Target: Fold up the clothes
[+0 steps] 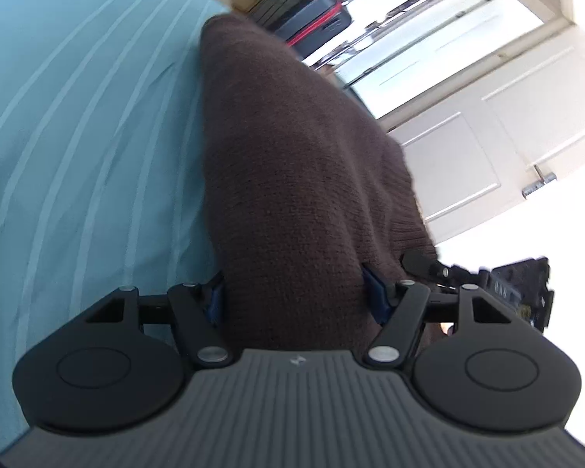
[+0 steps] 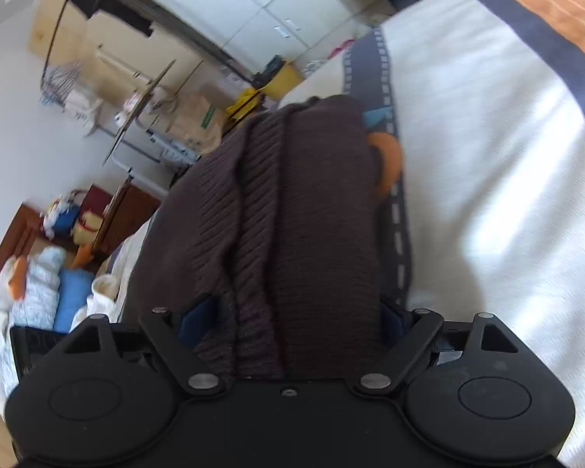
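Observation:
A dark brown knitted sweater [image 1: 292,163] hangs lifted over the bed, filling the middle of the left wrist view. My left gripper [image 1: 296,296] is shut on a thick bunch of its knit, and the blue pads [image 1: 374,296] press in from both sides. In the right wrist view the same sweater [image 2: 300,210] shows its ribbed edge, bunched between the fingers. My right gripper [image 2: 292,319] is shut on that ribbed part. The other gripper's black body [image 1: 518,292] shows at the right edge of the left view.
A teal striped bedsheet [image 1: 78,136] lies to the left. A white blanket with a dark band [image 2: 487,156] lies to the right, with an orange cover [image 2: 557,4] beyond. White cupboard doors [image 1: 487,117], a black suitcase [image 1: 316,15], shelves, boxes and piled laundry [image 2: 46,277] surround the bed.

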Available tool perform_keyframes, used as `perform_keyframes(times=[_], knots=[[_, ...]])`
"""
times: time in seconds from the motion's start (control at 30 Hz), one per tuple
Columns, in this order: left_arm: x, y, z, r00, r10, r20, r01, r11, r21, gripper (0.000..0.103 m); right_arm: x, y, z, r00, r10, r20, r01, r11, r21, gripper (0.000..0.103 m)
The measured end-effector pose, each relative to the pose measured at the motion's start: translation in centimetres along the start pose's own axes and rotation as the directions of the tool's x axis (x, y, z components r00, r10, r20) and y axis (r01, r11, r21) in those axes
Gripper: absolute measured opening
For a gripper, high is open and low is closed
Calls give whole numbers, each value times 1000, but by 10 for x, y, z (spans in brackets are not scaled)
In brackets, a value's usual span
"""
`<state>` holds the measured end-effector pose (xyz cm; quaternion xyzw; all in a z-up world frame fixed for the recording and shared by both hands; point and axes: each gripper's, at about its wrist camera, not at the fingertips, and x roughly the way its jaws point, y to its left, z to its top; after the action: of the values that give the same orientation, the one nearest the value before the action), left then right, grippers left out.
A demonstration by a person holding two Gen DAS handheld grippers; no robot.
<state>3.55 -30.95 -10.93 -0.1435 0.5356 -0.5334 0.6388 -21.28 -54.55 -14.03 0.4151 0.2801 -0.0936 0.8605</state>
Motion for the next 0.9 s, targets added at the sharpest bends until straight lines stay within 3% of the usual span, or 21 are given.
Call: perform_keyframes(times=[0.03,0.1,0.13,0.2,0.27,0.4,0.5,0.57,0.63,0.7,0.8,0.9], knots=[[3,2,0,1000,-2,-4,2,1000,-19,70,-1,10,-2,1000,-4,7,4,999,-42,70],[6,2,1,1000,7,-8,-7,999,-35,68,-3,29,-5,1000,-11,20,13,992,-125,60],[7,-2,3,1000,22,-6,-22,999,-28,61,-4,39,-6,1000,-14,27,18,986,-166,55],[1,-20,0,997,83,5,-83,994,75,51,-6,58,-9,999,-19,41,29,969,-247,51],[-10,-37,-4,995,89,33,-93,988,127,45,-14,80,-9,997,-11,82,34,959,-282,48],[-51,-53,-7,993,76,86,-86,990,113,44,-31,120,-17,987,45,156,8,947,-320,47],[-88,-63,-13,983,113,143,-134,981,142,44,-39,134,-23,982,90,168,-32,947,-319,47],[-109,-72,-22,962,191,197,-227,957,179,44,-36,141,-28,982,118,146,-67,948,-312,47],[-124,-84,-33,916,316,248,-374,896,240,44,-33,149,-36,982,142,121,-99,947,-306,47],[-128,-85,-40,877,406,258,-466,850,245,44,-24,163,-47,986,148,81,-114,938,-326,47],[-147,-66,-40,848,475,236,-520,833,190,44,-2,185,-62,991,131,17,-116,922,-371,47],[-180,-41,-51,852,482,206,-510,852,115,43,15,206,-74,993,114,-33,-118,902,-416,46]])
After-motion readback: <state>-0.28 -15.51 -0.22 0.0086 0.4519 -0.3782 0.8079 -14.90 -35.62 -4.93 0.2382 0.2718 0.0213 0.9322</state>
